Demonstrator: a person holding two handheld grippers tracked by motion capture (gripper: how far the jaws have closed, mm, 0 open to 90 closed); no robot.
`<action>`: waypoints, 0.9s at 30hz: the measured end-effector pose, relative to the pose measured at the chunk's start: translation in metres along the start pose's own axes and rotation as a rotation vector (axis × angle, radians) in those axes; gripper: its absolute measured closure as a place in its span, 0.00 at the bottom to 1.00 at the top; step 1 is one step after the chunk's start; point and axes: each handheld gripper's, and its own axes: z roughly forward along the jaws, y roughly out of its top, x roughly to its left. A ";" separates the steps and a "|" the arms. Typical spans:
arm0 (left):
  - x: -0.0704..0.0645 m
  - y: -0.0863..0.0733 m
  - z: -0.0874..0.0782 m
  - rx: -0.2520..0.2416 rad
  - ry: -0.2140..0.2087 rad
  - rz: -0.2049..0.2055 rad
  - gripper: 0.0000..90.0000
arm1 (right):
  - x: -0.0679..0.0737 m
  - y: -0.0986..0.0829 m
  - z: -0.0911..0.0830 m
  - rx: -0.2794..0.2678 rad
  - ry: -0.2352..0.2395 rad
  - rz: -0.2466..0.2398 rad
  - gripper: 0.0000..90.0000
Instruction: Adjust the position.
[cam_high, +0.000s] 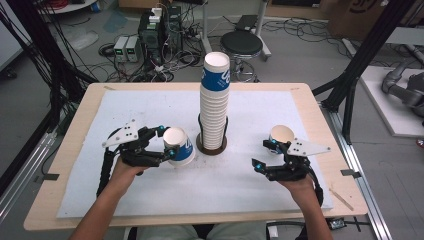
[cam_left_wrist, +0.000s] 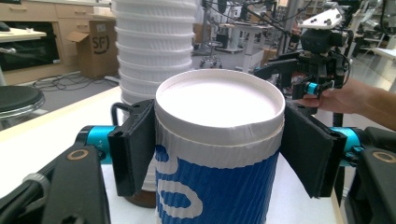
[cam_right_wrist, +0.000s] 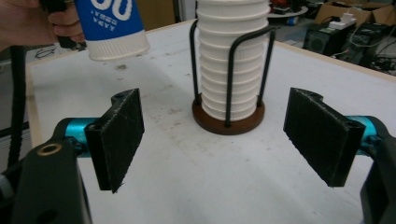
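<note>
A blue and white paper cup (cam_high: 182, 147) (cam_left_wrist: 219, 107) (cam_right_wrist: 112, 28) is held off the table, tilted, with a white round end turned toward my hand. My left gripper (cam_high: 167, 142) (cam_left_wrist: 219, 149) is shut on it, one pad on each side. A tall stack of the same cups (cam_high: 215, 105) (cam_left_wrist: 154, 51) (cam_right_wrist: 231, 60) stands in a black wire holder on a brown base (cam_right_wrist: 229, 121), just right of the held cup. My right gripper (cam_high: 263, 154) (cam_right_wrist: 215, 140) is open with nothing between its pads, pointing at the stack. Another cup (cam_high: 281, 134) stands just beyond its far jaw.
A white mat (cam_high: 150, 107) covers the wooden table (cam_high: 80, 115). Beyond the far edge are a black stool (cam_high: 241, 44), electronics boxes (cam_high: 127, 47) and cables on the floor. Black frame posts (cam_high: 360, 55) rise at the right.
</note>
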 end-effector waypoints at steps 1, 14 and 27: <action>-0.001 -0.001 0.001 -0.002 -0.005 -0.001 0.33 | 0.002 0.000 0.002 -0.002 0.008 -0.004 0.23; -0.011 -0.005 0.016 -0.023 -0.091 0.000 0.33 | 0.024 0.008 0.029 0.001 0.159 -0.015 0.23; -0.026 -0.003 0.031 -0.024 -0.190 0.026 0.33 | 0.042 0.014 0.060 0.021 0.276 -0.066 0.23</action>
